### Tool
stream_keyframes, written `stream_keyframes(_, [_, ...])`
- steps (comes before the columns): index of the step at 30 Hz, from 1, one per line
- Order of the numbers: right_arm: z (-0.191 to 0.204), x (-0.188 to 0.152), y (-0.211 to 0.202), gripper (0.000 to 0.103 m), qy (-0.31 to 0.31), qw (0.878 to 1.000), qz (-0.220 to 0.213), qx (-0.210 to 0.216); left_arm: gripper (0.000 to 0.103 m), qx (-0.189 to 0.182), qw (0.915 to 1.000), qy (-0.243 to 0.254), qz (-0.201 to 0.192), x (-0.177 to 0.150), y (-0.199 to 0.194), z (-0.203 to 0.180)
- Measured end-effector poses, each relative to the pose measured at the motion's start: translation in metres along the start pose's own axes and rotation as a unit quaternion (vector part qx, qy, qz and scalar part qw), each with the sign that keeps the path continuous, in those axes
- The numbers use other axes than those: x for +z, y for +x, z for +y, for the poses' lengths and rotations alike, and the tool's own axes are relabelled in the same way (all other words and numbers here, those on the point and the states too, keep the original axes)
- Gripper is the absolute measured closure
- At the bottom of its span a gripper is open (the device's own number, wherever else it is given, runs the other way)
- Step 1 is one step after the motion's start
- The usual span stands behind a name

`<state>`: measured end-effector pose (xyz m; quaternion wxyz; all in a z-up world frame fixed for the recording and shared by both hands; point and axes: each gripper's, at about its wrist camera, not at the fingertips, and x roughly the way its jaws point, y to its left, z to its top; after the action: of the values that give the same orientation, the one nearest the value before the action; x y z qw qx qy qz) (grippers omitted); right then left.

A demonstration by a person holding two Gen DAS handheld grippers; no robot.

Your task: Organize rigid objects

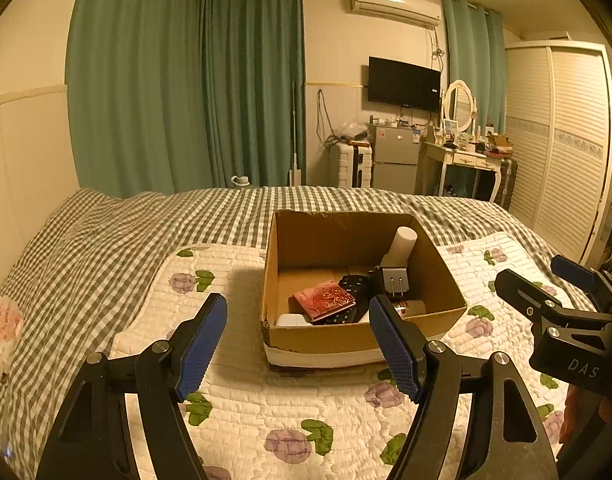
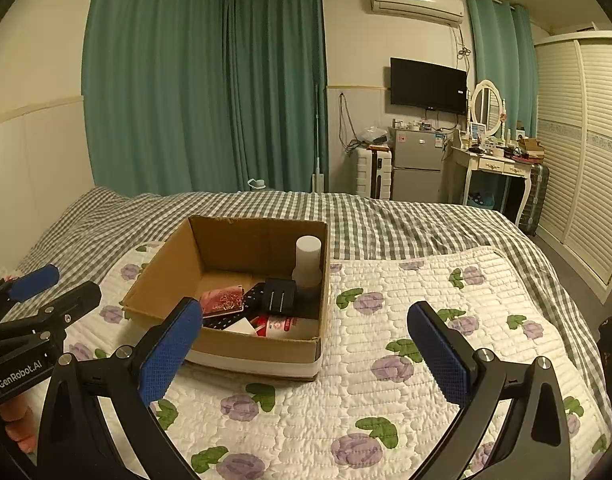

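On the bed [image 1: 106, 240], atop a floral quilt [image 1: 266, 408], sits an open cardboard box [image 1: 362, 336], roughly 12 o'clock from the left hand-held gripper [image 1: 298, 340] and 11 o'clock from the right hand-held gripper [image 2: 304, 344]. Inside the box: white cylindrical bottle [image 2: 308, 260] upright at the far right corner, black plug adapter [image 2: 279, 296] just in front of it, red booklet [image 2: 222, 300] lying on a black remote [image 1: 352, 292], a white tube with red print [image 2: 284, 326] near the front wall. Left hand-held gripper released, jaws wide, nothing between. Right hand-held gripper likewise spread wide, holding nothing, over the quilt at 3 o'clock of the box. Plastic bag [image 1: 2, 332] at the bed's left edge.
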<state>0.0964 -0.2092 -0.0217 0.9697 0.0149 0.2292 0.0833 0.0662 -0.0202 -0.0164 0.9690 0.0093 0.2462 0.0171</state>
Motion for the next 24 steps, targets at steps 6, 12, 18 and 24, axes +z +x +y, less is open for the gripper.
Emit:
stream_keyframes(6, [0.0002, -0.0008, 0.0006, 0.0, 0.0, 1.0, 0.003, 0.0, 0.027, 0.002, 1.0, -0.001, -0.001, -0.001, -0.0013, 0.0008])
stream_keyframes(12, [0.0002, -0.001, 0.0012, 0.0, 0.001, 1.0, 0.003, -0.001, 0.027, 0.001, 1.0, 0.001, -0.004, -0.0007, -0.0028, -0.0002])
stream_keyframes(18, [-0.0004, -0.0032, 0.0022, 0.0, 0.002, 1.0, 0.005, -0.002, 0.027, 0.001, 1.0, 0.001, -0.004, -0.001, -0.0034, -0.001])
stream_keyframes(24, [-0.0006, -0.0031, 0.0023, 0.0, 0.001, 1.0, 0.005, -0.002, 0.027, -0.001, 1.0, 0.0, 0.0, -0.0018, -0.0034, -0.0012])
